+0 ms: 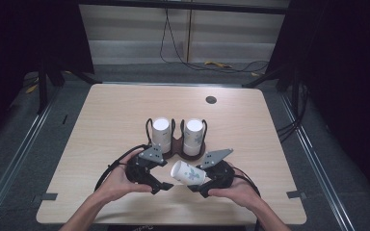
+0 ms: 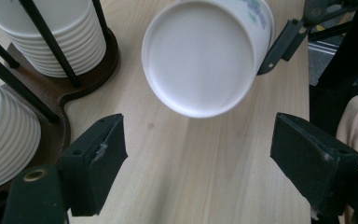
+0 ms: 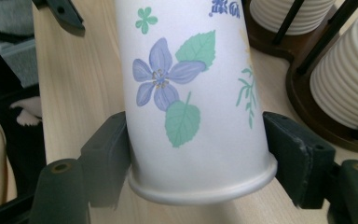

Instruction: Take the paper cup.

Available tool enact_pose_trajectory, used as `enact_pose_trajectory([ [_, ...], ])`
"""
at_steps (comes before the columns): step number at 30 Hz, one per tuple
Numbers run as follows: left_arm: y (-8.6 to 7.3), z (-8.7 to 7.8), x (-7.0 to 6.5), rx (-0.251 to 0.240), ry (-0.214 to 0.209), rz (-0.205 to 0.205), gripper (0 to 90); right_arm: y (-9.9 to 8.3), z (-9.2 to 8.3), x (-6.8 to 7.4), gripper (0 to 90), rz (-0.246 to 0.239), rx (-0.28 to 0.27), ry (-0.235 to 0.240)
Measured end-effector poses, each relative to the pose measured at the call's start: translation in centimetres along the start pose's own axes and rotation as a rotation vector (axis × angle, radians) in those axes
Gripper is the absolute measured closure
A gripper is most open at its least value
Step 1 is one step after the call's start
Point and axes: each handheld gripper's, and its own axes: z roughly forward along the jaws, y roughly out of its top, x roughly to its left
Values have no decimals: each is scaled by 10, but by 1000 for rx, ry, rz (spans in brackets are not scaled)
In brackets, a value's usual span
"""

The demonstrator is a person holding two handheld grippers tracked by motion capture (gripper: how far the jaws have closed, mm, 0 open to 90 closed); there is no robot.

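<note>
A white paper cup (image 1: 188,173) printed with blue flowers and green leaves lies tilted above the table, between the two hands. My right gripper (image 1: 198,180) is shut on it near the rim; in the right gripper view both pads press the cup (image 3: 191,93) on either side, right gripper (image 3: 196,140). The cup's flat base (image 2: 200,56) faces my left gripper (image 2: 198,140), whose jaws stand wide open just short of it, touching nothing. In the high view the left gripper (image 1: 160,185) sits left of the cup.
A dark wooden cup holder (image 1: 176,143) with black wire posts stands just behind the hands, carrying two stacks of white cups (image 1: 162,130) (image 1: 193,132). The wooden table (image 1: 115,110) has a black grommet (image 1: 211,99) at the back. Cables lie on the floor beyond.
</note>
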Motion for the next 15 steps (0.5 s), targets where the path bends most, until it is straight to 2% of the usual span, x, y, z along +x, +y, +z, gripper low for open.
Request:
enact_pose_trajectory([
  [1, 0, 0, 0, 13, 1, 4, 179, 1, 1, 0, 277, -8, 11, 3],
  [4, 0, 2, -2, 9, -5, 14, 166, 3, 4, 2, 277, -27, 34, -1],
  [7, 1, 1, -3, 19, -12, 28, 170, 6, 6, 5, 277, -45, 36, 1],
  [10, 1, -1, -3, 21, -30, 36, 195, 8, 7, 9, 276, -66, 48, -5],
  [12, 1, -2, -3, 19, -29, 36, 241, 9, 9, 11, 276, -73, 57, -7],
  [15, 1, -1, -3, 22, -23, 45, 243, 9, 12, 13, 277, -90, 72, -8],
])
